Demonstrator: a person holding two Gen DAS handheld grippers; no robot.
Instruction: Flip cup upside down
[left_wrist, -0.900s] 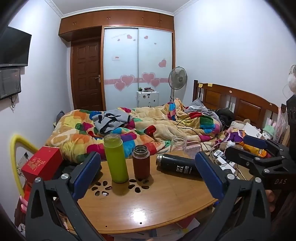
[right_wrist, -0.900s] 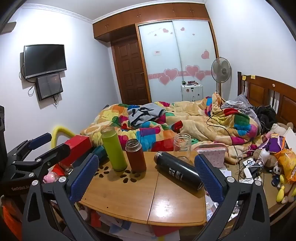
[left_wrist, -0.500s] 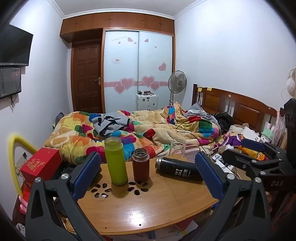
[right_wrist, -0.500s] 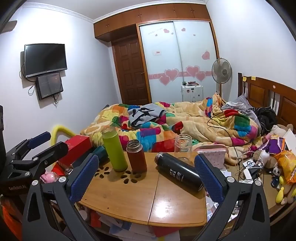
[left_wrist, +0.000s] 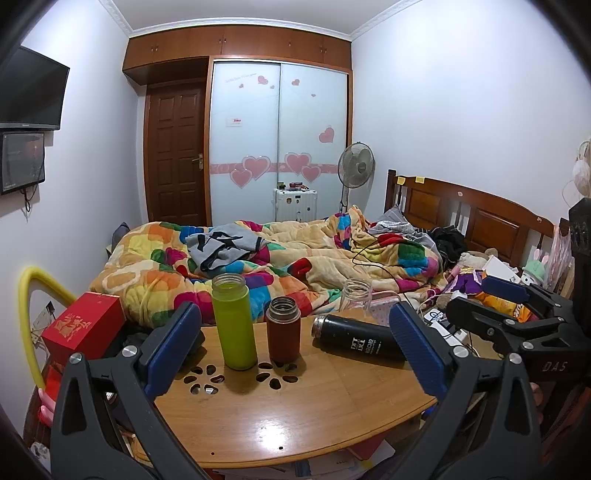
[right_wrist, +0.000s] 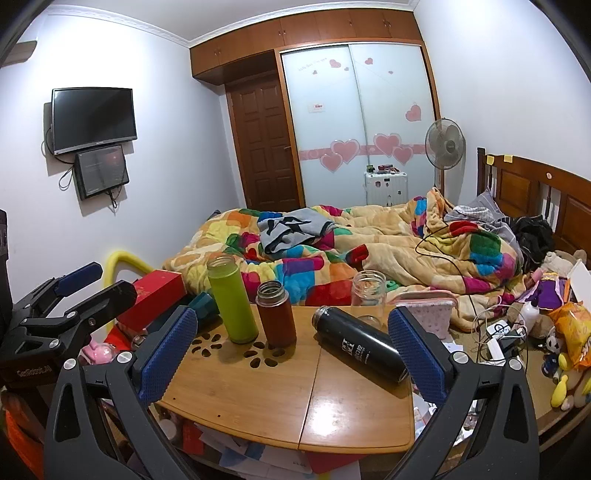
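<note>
On the round wooden table (left_wrist: 295, 417) a green cup (left_wrist: 234, 321) and a brown cup (left_wrist: 283, 329) stand upright with open mouths, a black flask (left_wrist: 360, 341) lies on its side, and a clear glass jar (left_wrist: 355, 295) stands at the far edge. The same items show in the right wrist view: green cup (right_wrist: 231, 300), brown cup (right_wrist: 275, 314), black flask (right_wrist: 360, 343), jar (right_wrist: 368, 295). My left gripper (left_wrist: 295, 350) is open and empty, short of the cups. My right gripper (right_wrist: 291, 354) is open and empty, also held back from them.
A red box (left_wrist: 83, 325) sits left of the table. A bed with a colourful blanket (left_wrist: 295, 254) lies behind. Cables, snacks and toys (right_wrist: 535, 325) clutter the right side. Papers lie under the table (right_wrist: 258, 458).
Both grippers have drawn back and tilted up slightly, so the table sits a little lower in view. Nothing on the table has moved.
</note>
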